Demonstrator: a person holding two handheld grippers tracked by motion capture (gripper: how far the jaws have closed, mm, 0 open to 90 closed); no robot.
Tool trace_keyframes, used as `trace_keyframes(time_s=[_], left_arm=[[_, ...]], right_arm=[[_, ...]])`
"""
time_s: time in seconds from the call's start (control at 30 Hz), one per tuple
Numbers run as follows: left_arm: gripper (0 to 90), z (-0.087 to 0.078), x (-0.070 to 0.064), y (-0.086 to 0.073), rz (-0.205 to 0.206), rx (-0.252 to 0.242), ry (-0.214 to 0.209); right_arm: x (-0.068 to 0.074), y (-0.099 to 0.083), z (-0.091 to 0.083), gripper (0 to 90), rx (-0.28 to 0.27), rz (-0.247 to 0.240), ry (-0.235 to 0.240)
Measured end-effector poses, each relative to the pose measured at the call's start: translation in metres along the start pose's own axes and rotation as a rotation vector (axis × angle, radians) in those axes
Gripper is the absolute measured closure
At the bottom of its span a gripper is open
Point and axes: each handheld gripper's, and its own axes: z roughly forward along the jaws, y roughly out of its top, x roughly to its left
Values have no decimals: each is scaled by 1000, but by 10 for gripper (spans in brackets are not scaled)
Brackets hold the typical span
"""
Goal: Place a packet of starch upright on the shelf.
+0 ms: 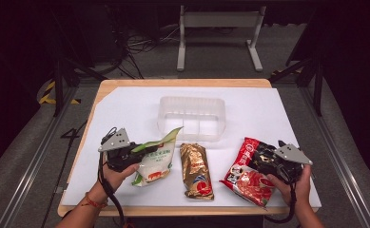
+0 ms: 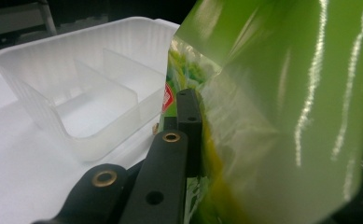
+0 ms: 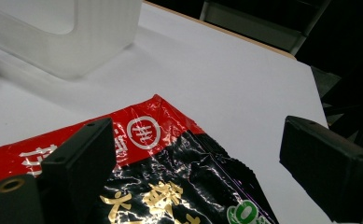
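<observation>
A green and white snack bag [image 1: 156, 159] lies at the left of the white sheet, its top corner lifted. My left gripper [image 1: 142, 151] is shut on that bag's left edge. In the left gripper view the green film [image 2: 282, 116] covers one jaw, and the other black jaw presses against it. A red and black noodle packet [image 1: 247, 173] lies at the right. My right gripper [image 1: 262, 155] hovers over its upper part, open. In the right gripper view its jaws stand wide apart on either side of the packet [image 3: 170, 177].
A clear plastic container [image 1: 192, 118] with dividers stands at the middle back, close to the green bag in the left gripper view [image 2: 76, 93]. A gold packet [image 1: 197, 171] lies between the two bags. The white sheet [image 1: 263, 109] covers a wooden table.
</observation>
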Motion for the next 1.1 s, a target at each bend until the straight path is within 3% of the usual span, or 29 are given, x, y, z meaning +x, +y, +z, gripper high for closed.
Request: trace_keyframes(time_s=[0.43,0.6,0.7,0.97,1.1], left_arm=[[900,-8,7,27,8,-95,56],[900,-6,15,37,-17,-134,71],[900,-1,20,46,-14,-158,95],[900,21,33,62,-53,-195,125],[900,35,39,68,-63,-183,148]], right_arm=[[-1,0,0,113,-5,18,-1],[-2,0,0,113,-2,21,2],[-2,0,1,113,-1,21,3],[-2,-1,2,113,2,16,1],[-2,-1,1,113,3,9,3]])
